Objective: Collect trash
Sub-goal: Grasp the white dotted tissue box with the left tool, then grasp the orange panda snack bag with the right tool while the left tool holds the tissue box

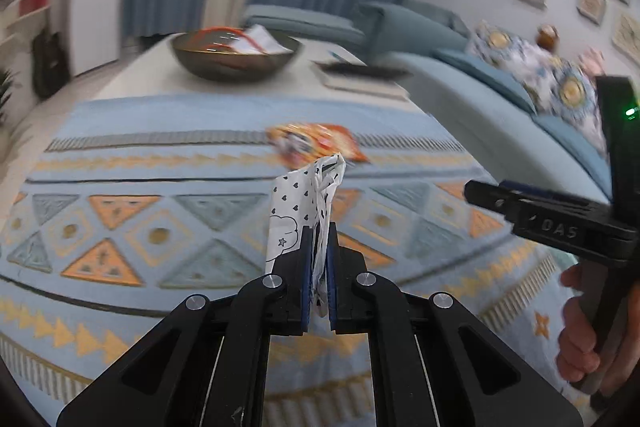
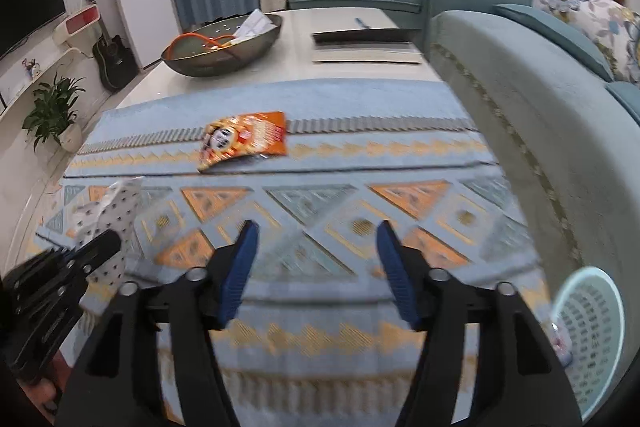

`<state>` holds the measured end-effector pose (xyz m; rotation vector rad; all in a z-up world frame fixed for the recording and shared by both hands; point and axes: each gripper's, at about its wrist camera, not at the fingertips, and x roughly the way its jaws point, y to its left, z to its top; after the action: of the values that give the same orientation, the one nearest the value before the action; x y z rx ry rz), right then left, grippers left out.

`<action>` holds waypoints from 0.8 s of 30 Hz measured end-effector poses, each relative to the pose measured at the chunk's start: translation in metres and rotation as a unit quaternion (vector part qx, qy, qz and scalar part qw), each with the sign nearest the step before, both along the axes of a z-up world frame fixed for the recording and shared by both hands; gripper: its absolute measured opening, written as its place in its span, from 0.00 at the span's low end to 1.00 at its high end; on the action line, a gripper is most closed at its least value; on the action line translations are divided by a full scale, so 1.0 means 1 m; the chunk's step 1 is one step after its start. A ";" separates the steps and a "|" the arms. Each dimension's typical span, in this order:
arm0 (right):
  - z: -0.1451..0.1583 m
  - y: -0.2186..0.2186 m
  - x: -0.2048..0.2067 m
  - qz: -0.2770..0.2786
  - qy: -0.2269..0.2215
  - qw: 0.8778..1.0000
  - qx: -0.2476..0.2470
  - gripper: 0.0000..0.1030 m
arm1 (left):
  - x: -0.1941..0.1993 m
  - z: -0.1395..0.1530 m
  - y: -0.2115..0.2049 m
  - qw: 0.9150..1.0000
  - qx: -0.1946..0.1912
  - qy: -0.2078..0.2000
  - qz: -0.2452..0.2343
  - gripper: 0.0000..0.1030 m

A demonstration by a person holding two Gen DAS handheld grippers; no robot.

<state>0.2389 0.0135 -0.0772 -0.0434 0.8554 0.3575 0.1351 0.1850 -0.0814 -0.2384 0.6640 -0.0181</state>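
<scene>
One patterned rug [image 2: 320,211] beside teal sofa [image 2: 520,99].

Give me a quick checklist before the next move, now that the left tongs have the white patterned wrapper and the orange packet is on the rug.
1. Left tongs shut on the white patterned wrapper: ok.
2. Right tongs open with nothing between them: ok.
3. Orange snack packet lying flat on the rug, unobstructed ahead of the right tongs: ok.
4. Light blue basket in view at the right tongs' lower right: ok.
5. Room left in the basket: cannot tell, its inside is barely visible.
6. Tongs apart from each other: ok, a gap shows in both views.
</scene>
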 end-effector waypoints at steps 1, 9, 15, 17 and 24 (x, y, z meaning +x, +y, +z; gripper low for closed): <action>-0.002 0.013 0.008 0.006 0.003 1.000 -0.002 0.61 | -0.002 -0.002 0.009 1.000 -0.008 -0.008 0.015 0.04; -0.025 0.099 0.067 0.018 0.044 0.999 0.012 0.61 | -0.008 -0.005 0.042 0.994 -0.042 -0.028 0.093 0.04; -0.038 0.148 0.085 0.012 0.031 0.999 -0.037 0.75 | -0.009 -0.008 0.047 0.993 -0.055 -0.016 0.100 0.05; -0.047 0.159 0.092 0.014 0.040 0.998 -0.049 0.75 | -0.009 -0.009 0.049 0.993 -0.062 -0.012 0.100 0.05; -0.064 0.158 0.101 -0.009 0.057 0.997 -0.059 0.73 | -0.008 -0.019 0.062 0.989 -0.097 0.000 0.114 0.05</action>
<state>0.3398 0.1713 -0.1412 -0.1250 0.9886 0.2944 0.1272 0.2467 -0.1004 -0.5010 0.6325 0.1367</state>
